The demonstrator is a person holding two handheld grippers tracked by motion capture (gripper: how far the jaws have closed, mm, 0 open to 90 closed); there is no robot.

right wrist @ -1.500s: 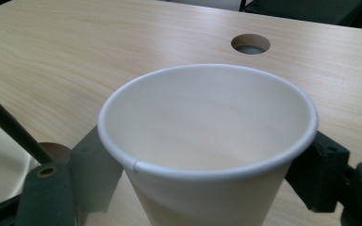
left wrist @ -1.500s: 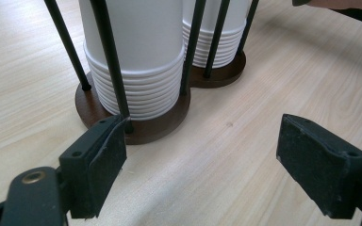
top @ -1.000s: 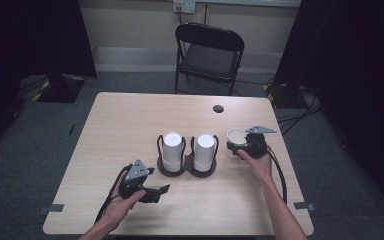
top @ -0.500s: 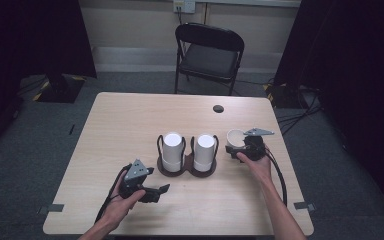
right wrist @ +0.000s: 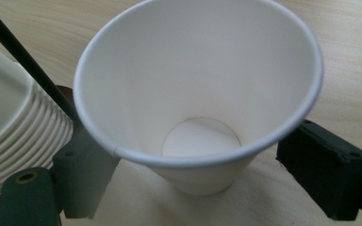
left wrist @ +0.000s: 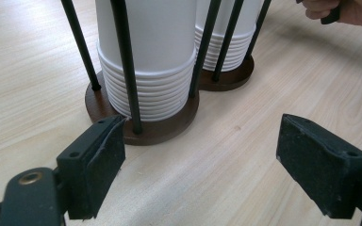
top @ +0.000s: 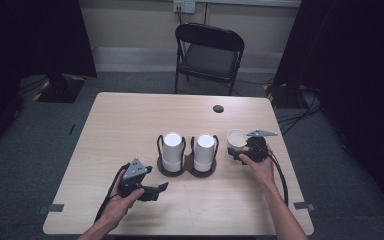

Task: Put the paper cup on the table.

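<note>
Bearing no print, the paper cup (right wrist: 198, 94) stands between the right gripper's (right wrist: 202, 183) wide, just-opened jaws.

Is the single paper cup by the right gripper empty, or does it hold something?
Empty. The right gripper view looks straight into the paper cup: clean white walls and a bare round bottom, no liquid or object inside. It stands upright on the table.

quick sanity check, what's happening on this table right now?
A person works two handheld tools at a light wooden table. The right tool sits around a single upright white paper cup; its jaws have just been opening and stand apart from the cup's sides. The left tool is open and empty, facing the two stacks of white paper cups in their dark wire-post holders.
</note>
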